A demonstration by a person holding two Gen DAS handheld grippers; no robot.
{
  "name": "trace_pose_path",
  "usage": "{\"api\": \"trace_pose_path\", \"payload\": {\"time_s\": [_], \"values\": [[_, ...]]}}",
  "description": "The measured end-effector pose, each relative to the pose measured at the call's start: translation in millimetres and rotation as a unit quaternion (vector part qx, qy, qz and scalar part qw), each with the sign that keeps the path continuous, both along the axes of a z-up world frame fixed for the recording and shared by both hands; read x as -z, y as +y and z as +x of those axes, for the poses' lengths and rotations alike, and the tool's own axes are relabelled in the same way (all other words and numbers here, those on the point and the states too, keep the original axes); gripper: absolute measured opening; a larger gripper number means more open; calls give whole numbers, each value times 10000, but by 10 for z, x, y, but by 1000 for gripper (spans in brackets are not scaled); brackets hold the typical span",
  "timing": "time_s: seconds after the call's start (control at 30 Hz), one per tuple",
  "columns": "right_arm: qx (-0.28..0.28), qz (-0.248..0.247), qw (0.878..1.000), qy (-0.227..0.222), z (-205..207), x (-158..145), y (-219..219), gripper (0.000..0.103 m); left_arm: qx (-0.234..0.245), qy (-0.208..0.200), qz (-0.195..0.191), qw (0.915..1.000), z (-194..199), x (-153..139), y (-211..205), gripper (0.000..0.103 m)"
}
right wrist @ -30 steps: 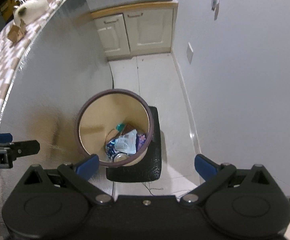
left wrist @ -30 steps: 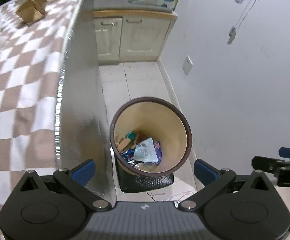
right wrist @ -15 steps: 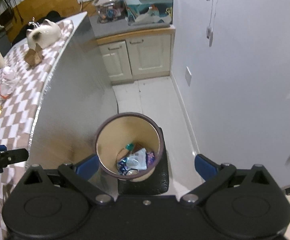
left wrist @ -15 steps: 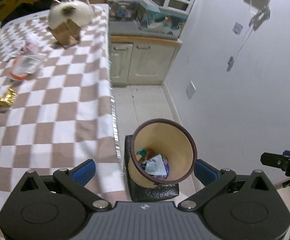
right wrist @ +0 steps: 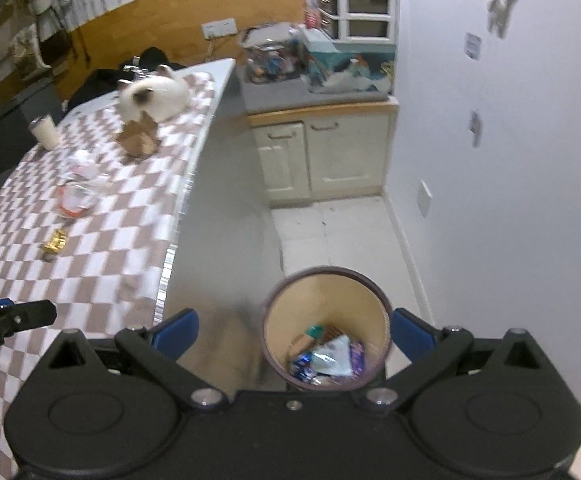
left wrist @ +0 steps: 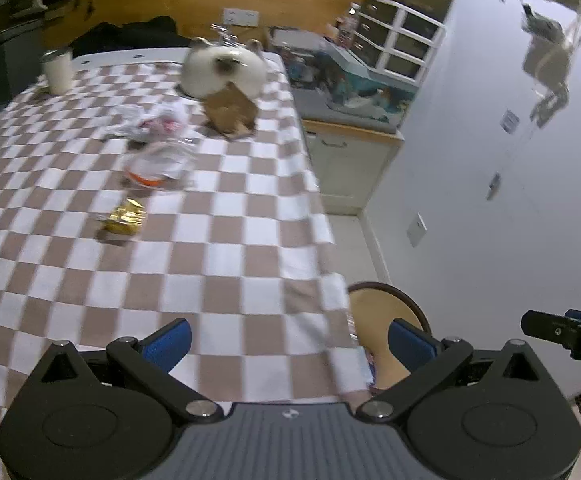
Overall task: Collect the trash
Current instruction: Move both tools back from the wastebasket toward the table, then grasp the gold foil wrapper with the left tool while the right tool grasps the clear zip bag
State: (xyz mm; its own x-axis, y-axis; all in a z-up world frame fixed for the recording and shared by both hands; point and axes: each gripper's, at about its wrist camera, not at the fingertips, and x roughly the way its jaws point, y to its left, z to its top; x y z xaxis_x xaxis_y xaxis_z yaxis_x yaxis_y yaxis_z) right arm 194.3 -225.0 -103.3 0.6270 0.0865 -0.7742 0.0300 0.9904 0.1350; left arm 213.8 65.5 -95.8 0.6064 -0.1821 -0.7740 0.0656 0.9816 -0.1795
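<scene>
While between spread right fingers [right wrist: 410, 332], trash bin [right wrist: 326, 324].

left gripper [left wrist: 289, 338]: risen, now above bench [left wrist: 218, 264] | bin [right wrist: 326, 328]: lower in both views | right gripper [right wrist: 294, 330]: raised

Brown-and-white checks cover the counter [left wrist: 230, 248]. On it, a gold wrapper [left wrist: 126, 216], a brown cardboard piece [left wrist: 230, 114] and a white cat [left wrist: 220, 70] with a dark face. The bin [right wrist: 326, 304]: tan inside, dark rim.
</scene>
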Motion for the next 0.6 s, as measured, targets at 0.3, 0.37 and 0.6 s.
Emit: {"api": "trace_pose_path", "payload": {"time_s": [0.3,0.37,0.6], "values": [[-405,-12,9988,-279,231,-106,679,103,-342,-211,-133,9991,51,-56,632,103],[-520,-57,9981,-339,297,-124,832,103,-410,-226,-174,9988,83,-43,742,103],[-1031,-244,9918,-714,590,-201,1374,103,-718,-218,-301,9967,219,57,1068,103]]}}
